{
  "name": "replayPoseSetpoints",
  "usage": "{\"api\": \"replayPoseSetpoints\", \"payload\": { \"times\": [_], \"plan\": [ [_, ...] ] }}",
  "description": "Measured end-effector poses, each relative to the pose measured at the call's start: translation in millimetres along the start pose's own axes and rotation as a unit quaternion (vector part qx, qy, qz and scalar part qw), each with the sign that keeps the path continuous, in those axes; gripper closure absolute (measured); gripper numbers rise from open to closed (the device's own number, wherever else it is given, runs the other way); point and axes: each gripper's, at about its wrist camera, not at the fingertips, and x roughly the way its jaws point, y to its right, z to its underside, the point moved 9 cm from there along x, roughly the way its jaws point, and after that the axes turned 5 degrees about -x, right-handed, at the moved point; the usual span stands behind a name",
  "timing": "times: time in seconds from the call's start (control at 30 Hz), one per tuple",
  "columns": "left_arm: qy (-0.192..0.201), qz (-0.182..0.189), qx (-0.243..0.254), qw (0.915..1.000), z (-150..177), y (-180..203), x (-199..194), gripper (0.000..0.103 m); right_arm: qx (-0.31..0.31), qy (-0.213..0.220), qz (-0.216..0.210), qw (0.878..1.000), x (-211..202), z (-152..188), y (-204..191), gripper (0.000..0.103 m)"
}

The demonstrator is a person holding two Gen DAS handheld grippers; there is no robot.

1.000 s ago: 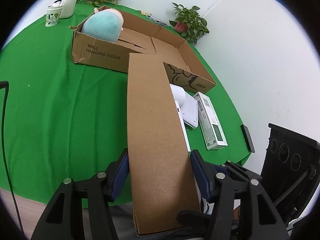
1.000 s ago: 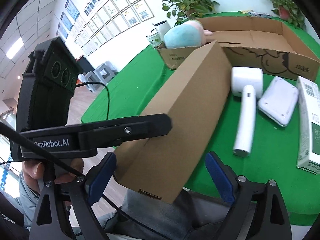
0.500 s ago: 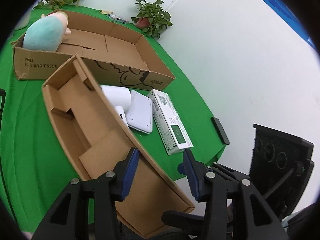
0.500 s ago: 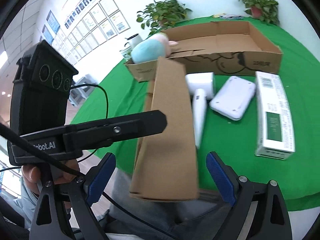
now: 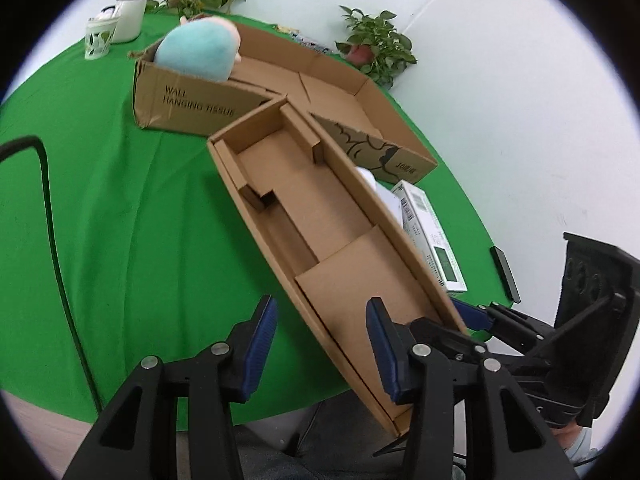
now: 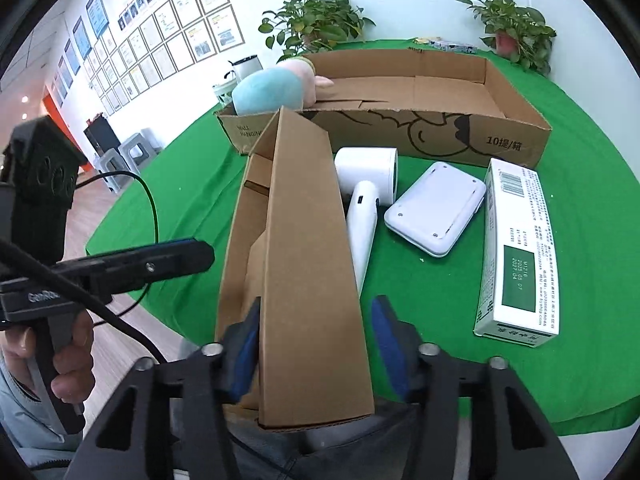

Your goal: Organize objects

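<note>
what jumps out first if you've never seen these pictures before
The long narrow cardboard box grabs the eye: it lies open over the near edge of the green table, with both the left gripper and right gripper around its near end. Behind it sits a big shallow cardboard tray with a blue plush toy in its left corner. To the right lie a white hair dryer, a white pad and a green-and-white carton.
</note>
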Motion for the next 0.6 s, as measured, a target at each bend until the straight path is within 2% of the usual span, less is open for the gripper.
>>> {"api": "replayPoseSetpoints", "payload": {
  "times": [0.13,0.2,0.3,0.4,0.5,0.6],
  "plan": [
    [-0.014,0.016,0.000,0.9998,4,3,14,0.059,0.000,0.003,0.005,1.000,2,-1,-3,0.061],
    [-0.020,0.012,-0.009,0.9997,4,-2,19,0.059,0.014,-0.001,-0.013,1.000,6,-2,-7,0.065],
    [-0.007,-0.023,-0.002,0.9997,2,-10,9,0.072,0.021,-0.015,-0.051,0.998,14,0,-22,0.070],
    [0.001,-0.016,0.006,0.9999,1,-7,-7,0.073,0.014,-0.029,-0.072,0.997,22,5,-37,0.071],
    [-0.007,-0.034,0.013,0.9993,2,-10,-2,0.073,0.018,-0.027,-0.065,0.997,26,4,-41,0.067],
    [-0.026,-0.052,0.006,0.9983,3,-15,14,0.073,0.023,-0.016,-0.027,0.999,27,-4,-33,0.060]
  ]
}}
